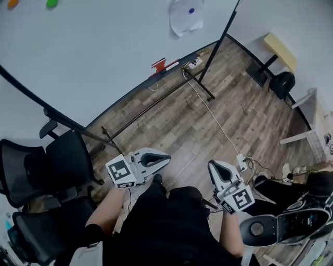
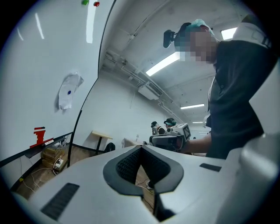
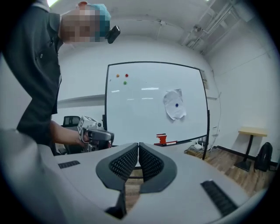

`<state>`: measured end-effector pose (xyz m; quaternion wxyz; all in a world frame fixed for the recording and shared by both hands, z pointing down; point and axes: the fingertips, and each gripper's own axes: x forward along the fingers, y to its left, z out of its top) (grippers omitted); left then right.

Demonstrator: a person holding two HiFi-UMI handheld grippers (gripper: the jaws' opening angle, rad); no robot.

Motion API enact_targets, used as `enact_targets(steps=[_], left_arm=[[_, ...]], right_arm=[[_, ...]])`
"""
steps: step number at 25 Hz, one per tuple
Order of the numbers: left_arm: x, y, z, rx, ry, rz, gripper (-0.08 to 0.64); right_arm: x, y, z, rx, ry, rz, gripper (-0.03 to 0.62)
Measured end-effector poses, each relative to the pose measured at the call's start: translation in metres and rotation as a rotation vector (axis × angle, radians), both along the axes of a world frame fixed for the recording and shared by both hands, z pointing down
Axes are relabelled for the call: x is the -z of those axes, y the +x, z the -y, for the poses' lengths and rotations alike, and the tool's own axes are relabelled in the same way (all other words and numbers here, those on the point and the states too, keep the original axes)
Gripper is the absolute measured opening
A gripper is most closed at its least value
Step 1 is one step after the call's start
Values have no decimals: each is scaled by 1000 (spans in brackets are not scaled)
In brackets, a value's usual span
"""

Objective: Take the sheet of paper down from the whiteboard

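left gripper and right gripper each have jaws pressed together with nothing between, held low over the wood floor; the sheet of paper (crumpled, a blue magnet on it) hangs on the whiteboard, well apart from both

This looks like an office workroom. A big whiteboard stands here, with black swivel chairs to its left. Strip lights run overhead.
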<state>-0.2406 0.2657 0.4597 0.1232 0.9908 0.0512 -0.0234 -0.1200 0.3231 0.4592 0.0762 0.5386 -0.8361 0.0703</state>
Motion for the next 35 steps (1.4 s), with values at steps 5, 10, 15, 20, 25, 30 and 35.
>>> enact_targets(steps=[5,10,15,20,25,30,35], left_arm=[[2,26,22,-41,-3,-20,11],[0,59,47,-67,10,-4,11],[4,99,82,-44,26,31,11],[20,162,125,-18,45,57,11],[50,216,167,44,110,64,11],[76,243,202,144,172,97,11],[85,246,243,243,207,130,11]], right_arm=[[4,13,21,-16,-6,-23,20],[13,37,50,-37,28,5,20],[5,85,84,-22,46,27,20],[24,144,140,31,105,30,20],[42,191,189,108,146,62,20],[42,221,228,210,157,106,20],[35,228,281,303,165,96,20]])
